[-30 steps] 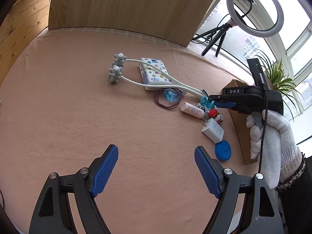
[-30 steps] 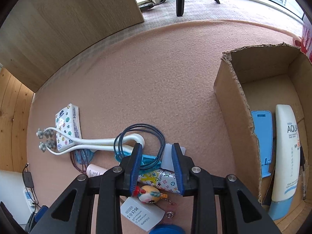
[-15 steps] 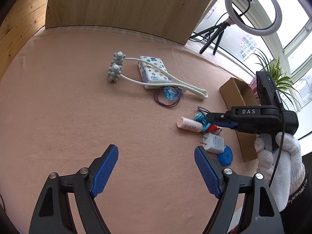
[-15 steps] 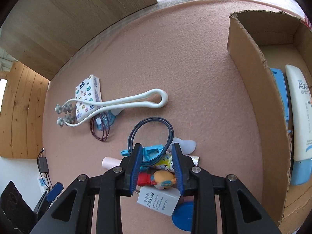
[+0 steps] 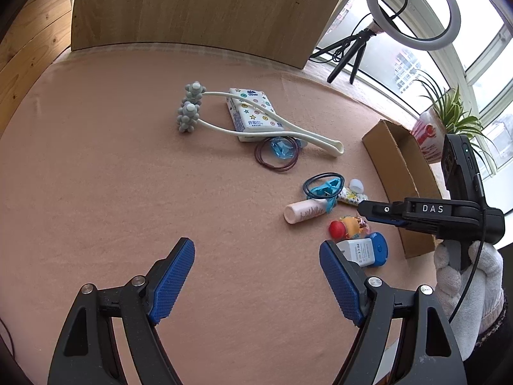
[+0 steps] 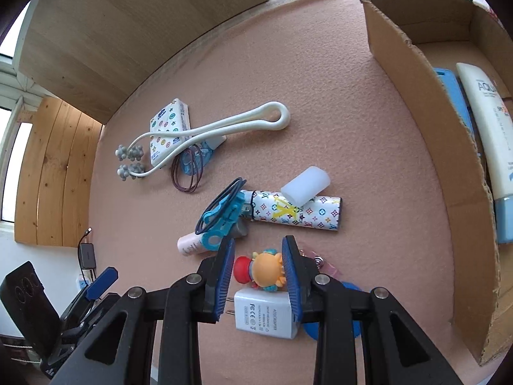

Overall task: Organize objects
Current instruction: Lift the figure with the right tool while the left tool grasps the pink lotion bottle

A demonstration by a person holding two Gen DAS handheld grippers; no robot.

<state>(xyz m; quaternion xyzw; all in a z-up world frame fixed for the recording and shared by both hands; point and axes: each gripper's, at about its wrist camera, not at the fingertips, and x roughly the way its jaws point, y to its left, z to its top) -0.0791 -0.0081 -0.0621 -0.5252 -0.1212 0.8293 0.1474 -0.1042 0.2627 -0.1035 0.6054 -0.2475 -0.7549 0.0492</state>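
Note:
A heap of small items lies on the pink mat: an orange-haired toy figure (image 6: 263, 269), a white charger (image 6: 266, 316), a patterned tube (image 6: 298, 213), a white cap (image 6: 304, 186), a pink tube (image 6: 189, 243) and a blue clip with a dark cable loop (image 6: 224, 215). My right gripper (image 6: 258, 240) hovers over the toy figure with its jaws narrowly apart and nothing gripped; its tips (image 5: 362, 208) are also in the left wrist view. My left gripper (image 5: 256, 247) stands wide open over bare mat, left of the heap.
A cardboard box (image 6: 416, 96) at the right holds a sunscreen tube (image 6: 484, 122) and a flat blue item (image 6: 452, 96). Farther off lie a white roller massager (image 6: 224, 126), a tissue pack (image 6: 168, 128) and hair ties (image 6: 189, 173). A ring light (image 5: 413, 6) stands by the window.
My right gripper has drawn back from over the cable loop and clip to above the toy figure, its gap unchanged. The left gripper has stayed put.

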